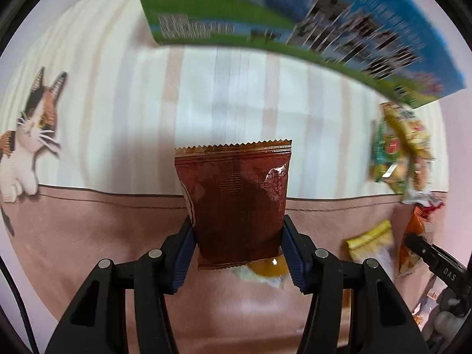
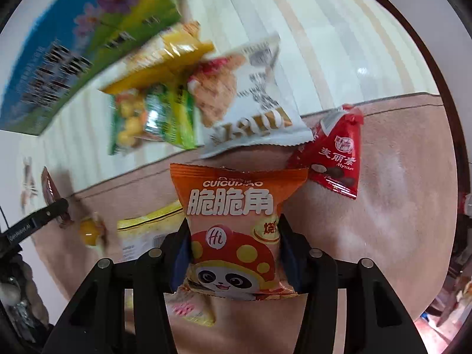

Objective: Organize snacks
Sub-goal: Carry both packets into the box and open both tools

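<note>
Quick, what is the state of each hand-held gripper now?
Left hand-held gripper: closed on the brown snack packet.
Right hand-held gripper: closed on the orange panda snack packet.

Close wrist views; seemingly shared box [image 1: 265, 8]

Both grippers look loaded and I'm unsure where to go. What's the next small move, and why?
Probably carry the brown packet, clamped in the left gripper, toward the blue-green box ahead. The right gripper is also shut, on the orange packet, so neither can pick up more of the loose snacks.
</note>
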The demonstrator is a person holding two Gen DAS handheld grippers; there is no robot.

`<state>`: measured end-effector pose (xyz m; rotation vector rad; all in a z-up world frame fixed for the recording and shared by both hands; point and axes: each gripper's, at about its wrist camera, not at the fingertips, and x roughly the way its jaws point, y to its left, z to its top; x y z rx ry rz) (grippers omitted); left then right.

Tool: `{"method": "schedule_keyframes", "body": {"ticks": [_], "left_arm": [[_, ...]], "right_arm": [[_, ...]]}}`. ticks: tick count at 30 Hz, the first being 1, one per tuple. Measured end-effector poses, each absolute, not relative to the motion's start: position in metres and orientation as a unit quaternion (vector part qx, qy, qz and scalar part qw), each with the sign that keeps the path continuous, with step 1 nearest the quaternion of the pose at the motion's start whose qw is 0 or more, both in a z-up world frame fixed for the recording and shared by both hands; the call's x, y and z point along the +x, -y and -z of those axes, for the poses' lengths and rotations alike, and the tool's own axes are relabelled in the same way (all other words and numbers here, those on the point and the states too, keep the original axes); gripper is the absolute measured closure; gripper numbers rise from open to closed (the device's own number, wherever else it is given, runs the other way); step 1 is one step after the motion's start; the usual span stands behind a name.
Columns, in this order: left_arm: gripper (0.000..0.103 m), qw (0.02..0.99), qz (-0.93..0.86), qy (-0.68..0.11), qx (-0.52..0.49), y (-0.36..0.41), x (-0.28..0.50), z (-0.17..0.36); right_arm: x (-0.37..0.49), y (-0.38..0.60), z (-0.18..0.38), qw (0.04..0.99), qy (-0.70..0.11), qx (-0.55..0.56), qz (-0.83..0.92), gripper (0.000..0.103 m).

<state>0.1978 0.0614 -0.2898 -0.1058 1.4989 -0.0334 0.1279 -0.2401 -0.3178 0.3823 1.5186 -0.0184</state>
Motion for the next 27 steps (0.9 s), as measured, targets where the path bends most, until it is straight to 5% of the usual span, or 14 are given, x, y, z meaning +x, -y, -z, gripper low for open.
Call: {"method": "schedule_keyframes", "body": {"ticks": [14, 27], "left_arm": [[0.05, 0.798, 0.065, -0.592, -0.093, -0.05, 0.28, 0.125], [0.05, 0.753, 0.025, -0.653, -0.081, -0.072, 0.394, 0.156]], "right_arm": [[0.226, 0.17, 0.153, 0.791, -0.558, 0.202, -0.149, 0.048], [0.353, 0.093, 0.146, 0.8, -0.558, 0.158, -0.152, 0.048]]}}
